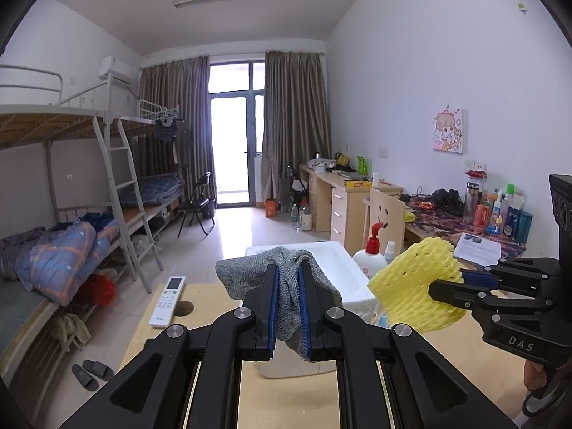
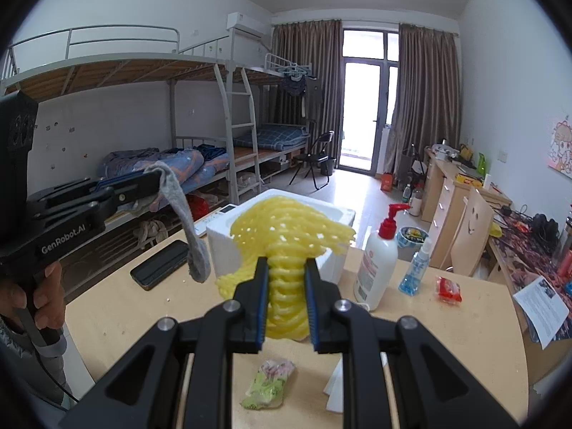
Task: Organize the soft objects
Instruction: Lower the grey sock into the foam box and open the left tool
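My left gripper (image 1: pixel 288 271) is shut on a grey cloth (image 1: pixel 246 271), held in the air above the near part of a white foam box (image 1: pixel 343 268). The cloth hangs down from it in the right wrist view (image 2: pixel 186 221). My right gripper (image 2: pixel 286 268) is shut on a yellow foam net sleeve (image 2: pixel 286 228), held above the wooden table just in front of the foam box (image 2: pixel 221 243). The sleeve also shows at the right of the left wrist view (image 1: pixel 414 282).
On the table (image 2: pixel 118 307) lie a black phone (image 2: pixel 161 264), a white remote (image 1: pixel 168 300), a red-pump lotion bottle (image 2: pixel 375 268), a blue spray bottle (image 2: pixel 416 268), a red packet (image 2: pixel 448 287), a green snack packet (image 2: pixel 268 382) and paper. Bunk beds stand left, desks right.
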The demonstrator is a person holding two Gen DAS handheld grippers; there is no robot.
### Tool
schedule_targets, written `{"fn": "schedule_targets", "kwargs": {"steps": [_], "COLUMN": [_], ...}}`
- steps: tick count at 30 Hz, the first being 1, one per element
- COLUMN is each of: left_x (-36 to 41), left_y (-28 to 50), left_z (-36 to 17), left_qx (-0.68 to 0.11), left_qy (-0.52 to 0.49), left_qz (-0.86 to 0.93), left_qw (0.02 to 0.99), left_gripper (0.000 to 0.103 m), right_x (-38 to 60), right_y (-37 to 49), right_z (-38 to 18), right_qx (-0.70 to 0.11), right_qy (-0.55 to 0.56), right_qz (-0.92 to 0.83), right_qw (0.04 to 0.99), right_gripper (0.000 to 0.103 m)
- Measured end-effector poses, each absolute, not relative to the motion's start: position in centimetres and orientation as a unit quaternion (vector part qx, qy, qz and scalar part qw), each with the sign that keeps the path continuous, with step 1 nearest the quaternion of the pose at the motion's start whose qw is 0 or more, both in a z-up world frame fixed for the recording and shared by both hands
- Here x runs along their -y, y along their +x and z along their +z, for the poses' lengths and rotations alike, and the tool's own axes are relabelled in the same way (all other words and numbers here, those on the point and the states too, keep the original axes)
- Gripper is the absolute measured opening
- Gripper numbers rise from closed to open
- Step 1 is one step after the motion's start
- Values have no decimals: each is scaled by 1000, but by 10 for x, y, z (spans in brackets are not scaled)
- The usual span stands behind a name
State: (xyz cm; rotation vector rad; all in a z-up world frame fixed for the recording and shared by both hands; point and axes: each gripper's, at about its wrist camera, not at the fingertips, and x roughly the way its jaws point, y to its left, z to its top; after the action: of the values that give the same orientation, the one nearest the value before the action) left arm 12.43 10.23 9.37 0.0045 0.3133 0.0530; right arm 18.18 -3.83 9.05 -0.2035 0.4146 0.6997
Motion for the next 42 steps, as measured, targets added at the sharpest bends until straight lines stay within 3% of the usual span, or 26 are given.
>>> {"fn": "schedule_targets", "kwargs": {"steps": [19, 42], "left_x": [-114, -107], "left_y": [186, 265], "left_z": [105, 76], "left_qx": [-163, -246], "left_qy": [-9, -17], "left_qz": [21, -11], "left_qw": [986, 969], "left_gripper": [11, 11], "right_x": [26, 42], "right_y": [228, 248], "right_z": [99, 94], "right_qx": [-206, -225], "right_qy": [-94, -81], "right_qz": [332, 295], "right_qw": [916, 925], "right_gripper": [22, 22]}}
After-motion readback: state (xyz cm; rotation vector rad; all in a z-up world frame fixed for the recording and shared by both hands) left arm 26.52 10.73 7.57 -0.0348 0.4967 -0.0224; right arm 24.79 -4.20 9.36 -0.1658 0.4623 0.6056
